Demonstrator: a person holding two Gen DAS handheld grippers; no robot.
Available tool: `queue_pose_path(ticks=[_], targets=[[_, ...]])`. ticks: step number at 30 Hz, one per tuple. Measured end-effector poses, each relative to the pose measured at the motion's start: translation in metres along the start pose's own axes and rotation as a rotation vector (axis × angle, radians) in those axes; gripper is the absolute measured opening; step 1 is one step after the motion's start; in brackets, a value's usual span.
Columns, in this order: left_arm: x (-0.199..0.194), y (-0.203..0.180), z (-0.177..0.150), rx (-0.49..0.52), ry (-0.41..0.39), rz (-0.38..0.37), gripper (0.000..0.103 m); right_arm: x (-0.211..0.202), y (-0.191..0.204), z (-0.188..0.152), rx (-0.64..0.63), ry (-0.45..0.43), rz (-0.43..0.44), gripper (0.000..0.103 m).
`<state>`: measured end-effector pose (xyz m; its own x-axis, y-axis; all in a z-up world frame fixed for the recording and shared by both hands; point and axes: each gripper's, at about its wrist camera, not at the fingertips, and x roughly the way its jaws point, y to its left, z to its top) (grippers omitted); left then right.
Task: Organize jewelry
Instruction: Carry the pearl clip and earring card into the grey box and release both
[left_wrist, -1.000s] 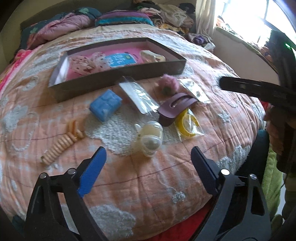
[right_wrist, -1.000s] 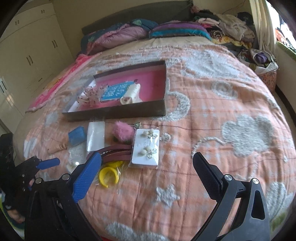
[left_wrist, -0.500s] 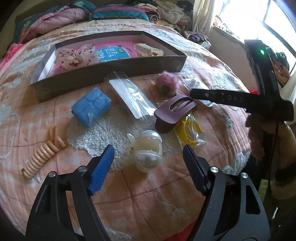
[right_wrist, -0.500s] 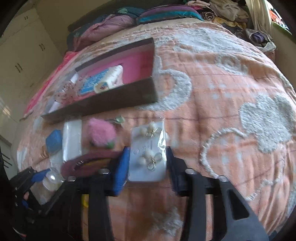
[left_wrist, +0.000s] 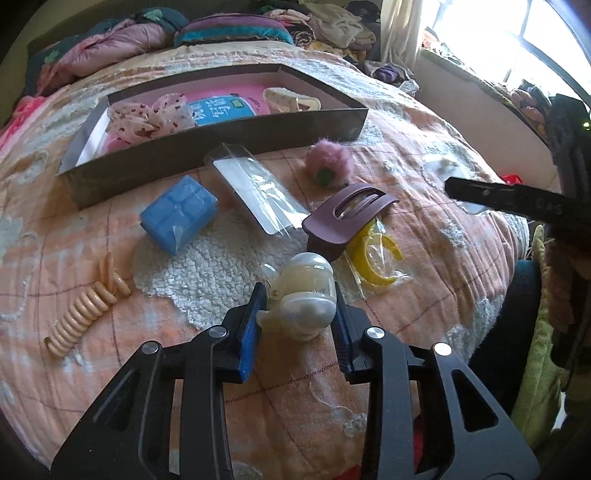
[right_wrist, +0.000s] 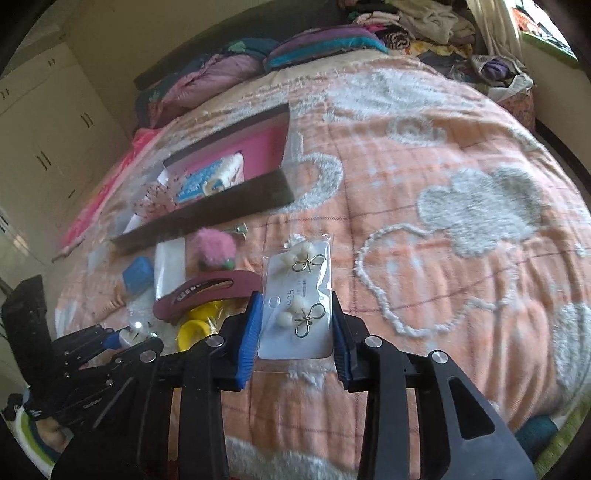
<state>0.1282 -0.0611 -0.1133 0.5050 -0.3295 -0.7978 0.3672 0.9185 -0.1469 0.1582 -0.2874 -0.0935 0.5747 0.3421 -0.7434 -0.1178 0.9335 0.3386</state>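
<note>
My left gripper (left_wrist: 297, 306) is shut on a pearly cream hair clip (left_wrist: 300, 295) lying on the bedspread. My right gripper (right_wrist: 295, 325) is shut on a white earring card in a clear sleeve (right_wrist: 300, 302); its black frame also shows in the left wrist view (left_wrist: 517, 201). A dark tray with a pink floor (left_wrist: 221, 147) lies further back and holds a floral scrunchie (left_wrist: 147, 118), a blue card and a cream claw clip (left_wrist: 290, 99). In the right wrist view the tray (right_wrist: 221, 210) is at the upper left.
Between me and the tray lie a blue box (left_wrist: 179, 214), a clear bagged comb (left_wrist: 258, 192), a pink pompom (left_wrist: 328, 162), a maroon claw clip (left_wrist: 343, 218), a yellow bagged clip (left_wrist: 376, 258) and a beige coil tie (left_wrist: 85, 306). Pillows and clothes are piled at the headboard.
Both grippers moved forward and down and closed: the left onto the pearly clip, the right onto the earring card.
</note>
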Motion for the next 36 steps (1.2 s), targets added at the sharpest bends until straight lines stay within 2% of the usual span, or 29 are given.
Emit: queue_pose_path(ticks=[7, 21, 28, 36], targets=[[-0.027, 0.001, 0.007, 0.000, -0.062, 0.010, 0.026, -0.044, 0.005, 0.002, -0.016, -0.093, 0.002, 0.033], [-0.089, 0.026, 0.047, -0.073, -0.204, 0.100, 0.026, -0.124, 0.036, 0.017, -0.083, -0.281, 0.048, 0.033], [-0.107, 0.037, 0.068, -0.103, -0.259, 0.122, 0.026, -0.150, 0.051, 0.032, -0.125, -0.356, 0.074, 0.033], [-0.120, 0.048, 0.099, -0.119, -0.311, 0.137, 0.026, -0.160, 0.068, 0.058, -0.175, -0.408, 0.101, 0.033]])
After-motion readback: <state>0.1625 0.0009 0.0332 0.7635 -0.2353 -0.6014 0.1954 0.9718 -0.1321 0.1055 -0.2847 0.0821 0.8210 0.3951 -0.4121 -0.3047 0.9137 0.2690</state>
